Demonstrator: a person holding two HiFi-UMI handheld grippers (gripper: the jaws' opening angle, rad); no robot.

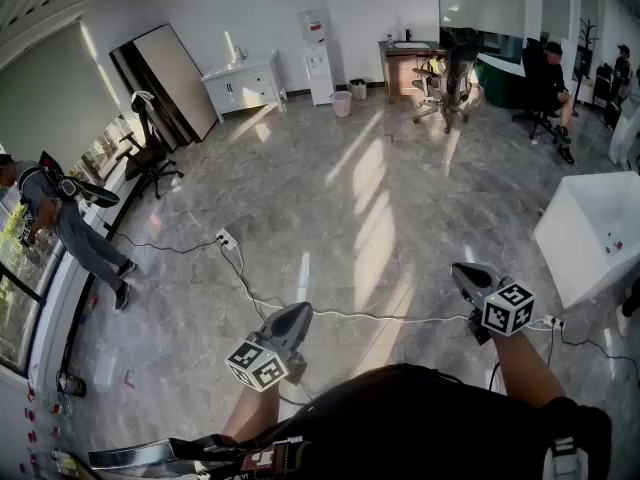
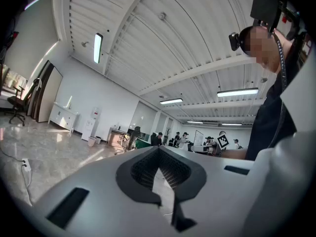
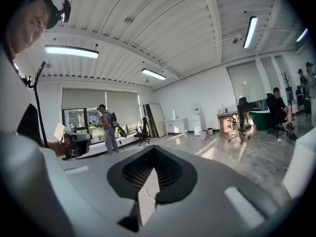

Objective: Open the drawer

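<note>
Room: big open office with a grey marble floor (image 1: 330, 198), white walls and sun patches on the tiles.
Landmark: white cabinet (image 1: 590, 233) at the right edge of the head view. We place everything else off it.
Drawer: we see no drawer front clearly, and we can't tell if the white cabinet carries it.
Right gripper (image 1: 462, 271): just left of the white cabinet and not touching it. It is held over the floor, roughly level. Its own view shows the jaws clenched tip to tip with nothing between them.
Left gripper (image 1: 300, 314): further left of the white cabinet, well apart from it. We read its jaws as pressed together too, and empty.
Marker cubes: one on each gripper, on the wearer's side of the jaws.
Cable (image 1: 400, 317): white, on the floor, running in from the left toward the foot of the white cabinet.
Power strip (image 1: 226, 238): on the floor well left of the white cabinet.
Far wall unit (image 1: 243, 86): white, far beyond the white cabinet and to its left, with a water dispenser (image 1: 318, 58) beside it.
Office chair (image 1: 445, 83): far behind the white cabinet.
People: one stands by the windows (image 1: 70, 233), far left of the white cabinet. Another is seated (image 1: 550, 78) well behind it.
</note>
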